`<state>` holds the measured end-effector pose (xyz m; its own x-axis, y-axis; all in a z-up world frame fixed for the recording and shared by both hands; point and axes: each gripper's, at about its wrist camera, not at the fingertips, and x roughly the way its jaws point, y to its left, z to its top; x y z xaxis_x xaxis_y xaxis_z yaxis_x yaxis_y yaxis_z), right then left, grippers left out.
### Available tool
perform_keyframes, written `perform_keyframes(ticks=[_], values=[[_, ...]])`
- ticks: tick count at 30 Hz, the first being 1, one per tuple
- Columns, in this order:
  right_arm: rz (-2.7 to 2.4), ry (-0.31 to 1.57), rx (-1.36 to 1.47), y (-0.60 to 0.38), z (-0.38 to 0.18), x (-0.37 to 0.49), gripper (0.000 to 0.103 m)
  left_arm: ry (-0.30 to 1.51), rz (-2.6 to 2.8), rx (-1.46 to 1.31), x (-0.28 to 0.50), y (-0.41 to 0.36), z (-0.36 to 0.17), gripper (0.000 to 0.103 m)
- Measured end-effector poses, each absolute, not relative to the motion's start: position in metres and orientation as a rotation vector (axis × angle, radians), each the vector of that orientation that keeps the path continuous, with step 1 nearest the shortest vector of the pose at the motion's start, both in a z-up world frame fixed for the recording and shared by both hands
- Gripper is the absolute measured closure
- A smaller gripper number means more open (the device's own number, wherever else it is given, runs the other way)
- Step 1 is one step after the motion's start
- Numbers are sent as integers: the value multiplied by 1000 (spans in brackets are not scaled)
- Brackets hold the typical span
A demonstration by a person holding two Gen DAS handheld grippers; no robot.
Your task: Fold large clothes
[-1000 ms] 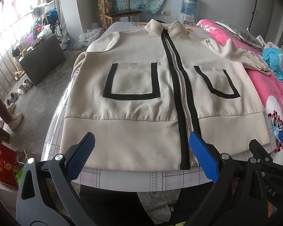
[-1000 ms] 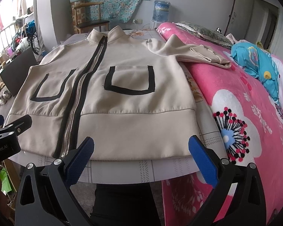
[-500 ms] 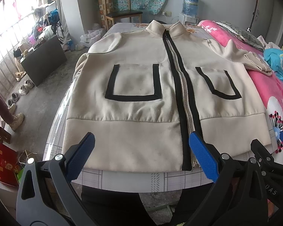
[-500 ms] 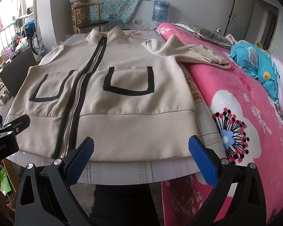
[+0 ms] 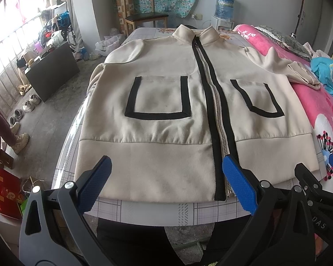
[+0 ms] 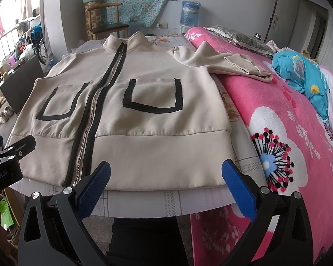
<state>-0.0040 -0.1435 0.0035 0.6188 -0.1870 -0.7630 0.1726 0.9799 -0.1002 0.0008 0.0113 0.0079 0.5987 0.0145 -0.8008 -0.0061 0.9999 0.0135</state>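
Two grippers: left gripper (image 5: 166, 184) and right gripper (image 6: 166, 184), both spread wide, holding nothing, at the hem.
Jacket: beige zip-up jacket (image 5: 166, 102) flat on the table (image 5: 148, 210), zipped.
Right sleeve: draped onto the pink blanket (image 6: 288, 133).

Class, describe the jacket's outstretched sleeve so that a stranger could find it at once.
Start at the pink flowered blanket. The beige jacket lies beside it. Its sleeve alone crosses onto the pink, its cuff ending near the blue garment.
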Motion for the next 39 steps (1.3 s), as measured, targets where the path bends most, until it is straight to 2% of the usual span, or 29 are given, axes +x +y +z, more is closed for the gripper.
perform_keyframes(ticks=[19, 39], values=[[-203, 892, -30, -141, 1, 7, 5, 953, 34, 36, 14, 16, -7, 7], [-155, 1034, -36, -144, -55, 65, 5, 1014, 21, 131, 63, 19, -60, 6]])
